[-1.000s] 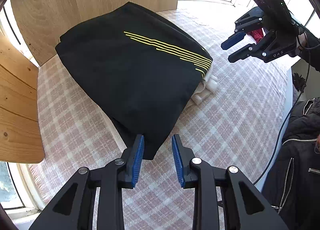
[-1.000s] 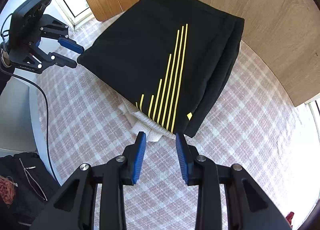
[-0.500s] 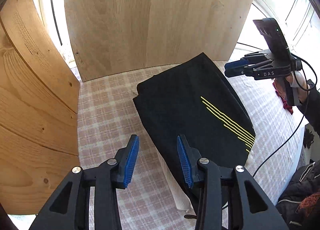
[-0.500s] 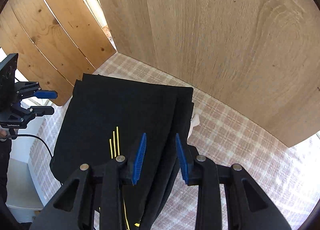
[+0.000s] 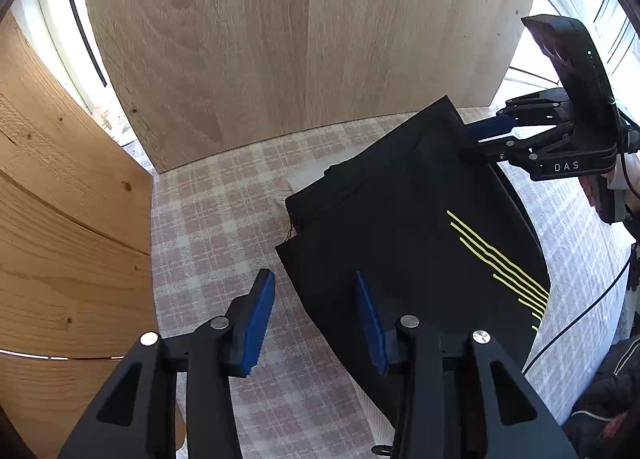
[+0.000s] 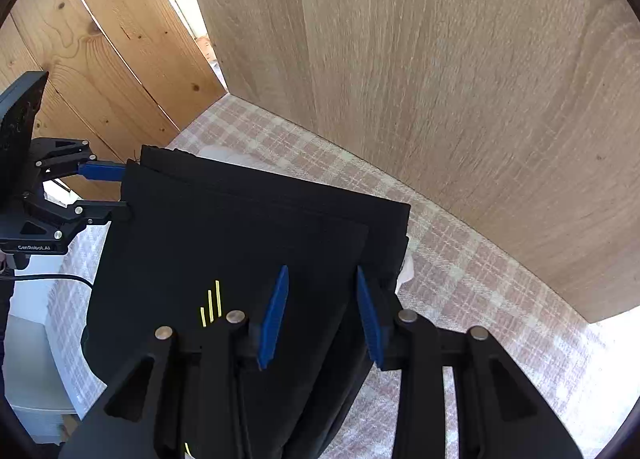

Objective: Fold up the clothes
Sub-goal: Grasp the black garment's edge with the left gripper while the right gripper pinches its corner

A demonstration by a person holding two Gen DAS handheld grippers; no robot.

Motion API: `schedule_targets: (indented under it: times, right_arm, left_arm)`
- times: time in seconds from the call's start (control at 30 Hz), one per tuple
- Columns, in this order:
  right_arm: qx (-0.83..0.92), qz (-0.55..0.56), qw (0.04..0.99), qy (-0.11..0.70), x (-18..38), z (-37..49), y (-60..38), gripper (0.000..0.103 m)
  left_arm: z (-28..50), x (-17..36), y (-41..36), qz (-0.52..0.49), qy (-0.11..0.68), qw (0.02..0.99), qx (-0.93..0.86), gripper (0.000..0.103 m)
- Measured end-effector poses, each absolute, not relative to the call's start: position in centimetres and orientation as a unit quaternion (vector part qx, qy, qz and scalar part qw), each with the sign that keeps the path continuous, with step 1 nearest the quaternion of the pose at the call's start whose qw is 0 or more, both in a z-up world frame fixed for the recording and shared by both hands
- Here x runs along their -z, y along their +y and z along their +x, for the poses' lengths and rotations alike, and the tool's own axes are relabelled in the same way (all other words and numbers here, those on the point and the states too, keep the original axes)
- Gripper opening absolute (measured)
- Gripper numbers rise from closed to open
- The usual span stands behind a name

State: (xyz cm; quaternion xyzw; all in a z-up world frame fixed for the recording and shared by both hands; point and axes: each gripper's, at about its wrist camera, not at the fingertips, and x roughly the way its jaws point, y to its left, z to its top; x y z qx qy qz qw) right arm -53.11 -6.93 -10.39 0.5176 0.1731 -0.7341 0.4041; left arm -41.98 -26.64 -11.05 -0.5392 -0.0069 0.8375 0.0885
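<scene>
Two wooden boards dominate both views: a pale oak panel (image 5: pixel 280 39) standing upright across the twelve o'clock side, and a knotty pine panel (image 5: pixel 68 227) at nine o'clock in the left wrist view. Below them spreads the desk (image 5: pixel 216 219), covered in a pink and cream checked cloth that reaches to the foot of the oak panel.

On that cloth lies the black garment (image 5: pixel 400 235), folded into a flat stack of layers with thin yellow stripes (image 5: pixel 496 259) printed toward its four o'clock side in the left wrist view. A strip of white fabric (image 5: pixel 308 175) peeks out from under its far edge, and another bit of white (image 6: pixel 406 271) shows at the three o'clock edge in the right wrist view.

Left hand-held gripper (image 5: pixel 316 315) sits low at six o'clock of its own view, jaws spread wide; its blue pads (image 5: pixel 256 319) straddle the garment's near corner, one over bare cloth, the other over black fabric, gripping nothing.

Right hand-held gripper (image 6: pixel 322 315) likewise stands open above the garment's right edge, pads (image 6: pixel 274 315) parted with black fabric visible between them. From the left wrist view it (image 5: pixel 488 135) reaches in from two o'clock, fingertips at the garment's far corner; whether they touch it I cannot tell.

A black cable (image 5: pixel 580 315) trails at four o'clock.
</scene>
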Motion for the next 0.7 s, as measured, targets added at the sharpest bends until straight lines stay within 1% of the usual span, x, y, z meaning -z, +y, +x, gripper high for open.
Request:
schedule_targets:
  times: [0.07,0.2,0.23,0.33,0.4,0.57,0.7]
  right_arm:
    - [0.734,0.516,0.405,0.176,10.4,-53.2,-6.7,0.007]
    - [0.734,0.512,0.413,0.169,9.7,-52.8,-6.1,0.007]
    - [0.736,0.508,0.415,0.169,9.4,-52.7,-6.0,0.007]
    - [0.737,0.503,0.421,0.165,8.4,-52.3,-5.7,0.007]
    - [0.740,0.497,0.421,0.166,7.9,-52.1,-5.6,0.007]
    - [0.753,0.486,0.413,0.158,6.7,-52.7,-5.0,0.007]
    - [0.752,0.486,0.420,0.147,6.7,-53.2,-4.9,0.007]
  left_arm:
    - [-41.9,11.0,-26.5,-0.536,-0.008,0.091,-0.840,0.018]
    - [-41.3,10.3,-25.9,-0.524,0.004,0.100,-0.846,0.009]
    - [-41.2,10.0,-25.7,-0.521,0.009,0.101,-0.848,0.006]
    - [-40.7,9.1,-25.2,-0.508,0.014,0.108,-0.854,0.004]
    - [-40.8,8.7,-25.0,-0.504,0.015,0.111,-0.857,0.002]
    - [-41.8,8.7,-25.2,-0.503,0.016,0.109,-0.857,0.002]
    - [-42.5,8.7,-25.3,-0.503,0.018,0.108,-0.858,0.002]
